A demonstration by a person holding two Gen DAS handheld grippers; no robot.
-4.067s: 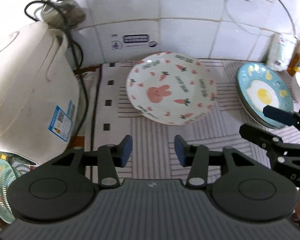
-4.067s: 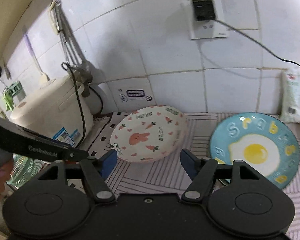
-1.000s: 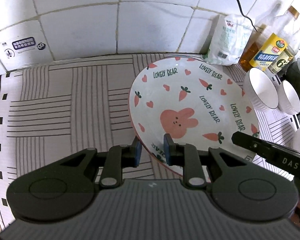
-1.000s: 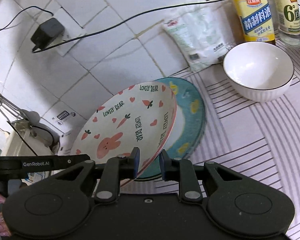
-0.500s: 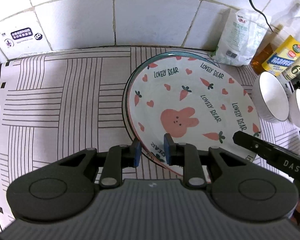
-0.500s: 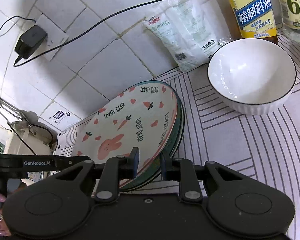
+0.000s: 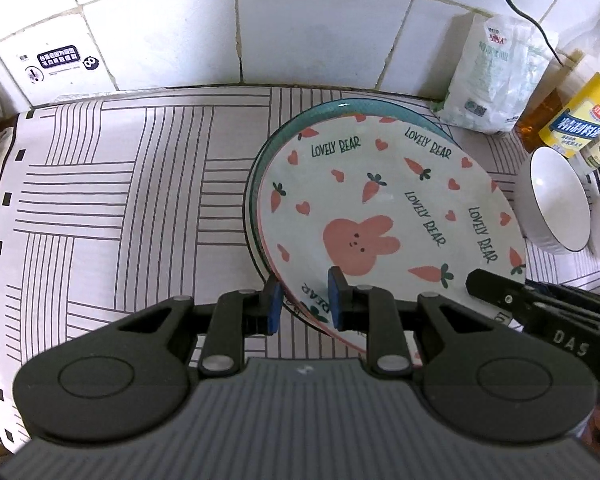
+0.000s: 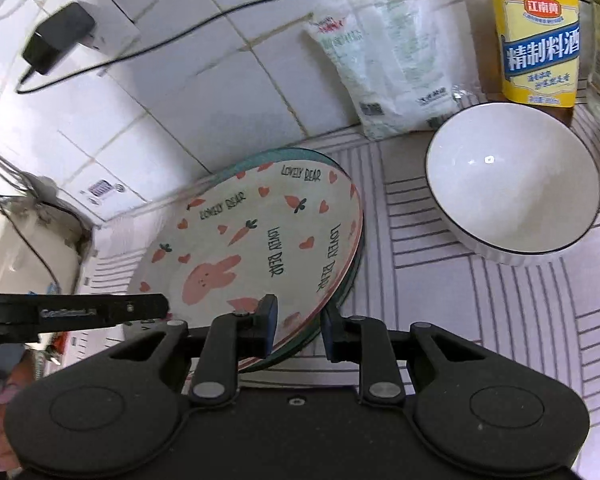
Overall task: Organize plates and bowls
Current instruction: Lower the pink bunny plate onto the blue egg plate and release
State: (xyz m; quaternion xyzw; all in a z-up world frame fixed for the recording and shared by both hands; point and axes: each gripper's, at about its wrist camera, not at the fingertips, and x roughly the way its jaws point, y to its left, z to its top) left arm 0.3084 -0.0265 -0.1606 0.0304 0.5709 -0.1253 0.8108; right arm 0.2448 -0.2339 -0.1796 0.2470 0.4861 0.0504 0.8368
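Plates: 2, stacked | bowls: 2 | both tools clamp rabbit plate (image 7: 384,216) rim

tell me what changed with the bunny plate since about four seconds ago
Both grippers, left gripper and right gripper, took hold of the bunny plate by its rim and carried it from the mat's middle onto the blue plate. The white bowl and bottles stayed put.

A home kitchen: white tiled wall (image 7: 308,32), striped counter mat (image 7: 120,200), cooking-wine bottle (image 8: 540,36), white bowl (image 8: 512,184).
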